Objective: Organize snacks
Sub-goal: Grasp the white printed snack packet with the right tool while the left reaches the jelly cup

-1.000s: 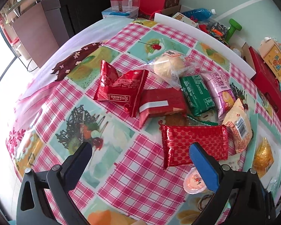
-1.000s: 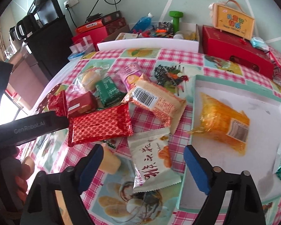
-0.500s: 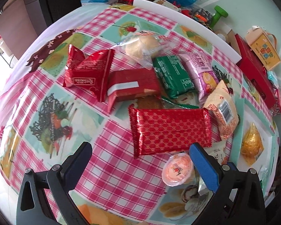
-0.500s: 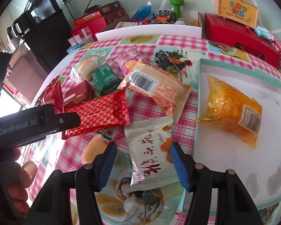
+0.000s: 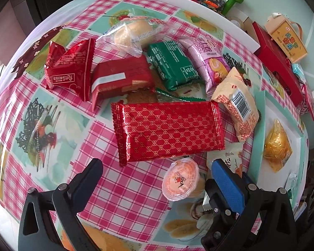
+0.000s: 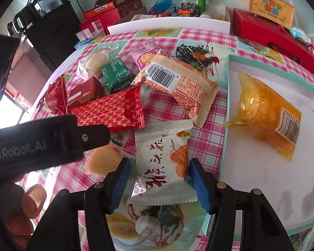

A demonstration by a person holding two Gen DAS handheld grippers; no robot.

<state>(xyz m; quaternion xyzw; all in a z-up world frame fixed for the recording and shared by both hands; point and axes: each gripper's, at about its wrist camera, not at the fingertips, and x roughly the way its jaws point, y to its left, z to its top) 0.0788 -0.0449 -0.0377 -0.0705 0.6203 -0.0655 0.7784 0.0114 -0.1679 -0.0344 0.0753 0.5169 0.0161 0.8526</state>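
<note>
Snack packs lie in a heap on the checked tablecloth. My right gripper is half closed around a white pack with orange print, its pads at the pack's two sides. My left gripper is open and empty just in front of a long red foil pack and beside an orange jelly cup. A white tray with a teal rim at the right holds a yellow pack. A tan barcode pack, a green pack and a pink pack lie behind.
Two more red packs and a clear bread bag lie at the left of the heap. A white board, red boxes and clutter stand along the table's far edge. The left gripper body crosses the right view.
My right gripper has moved forward and narrowed around the white pack. My left gripper has moved forward and right, closer to the long red pack and the jelly cup.
</note>
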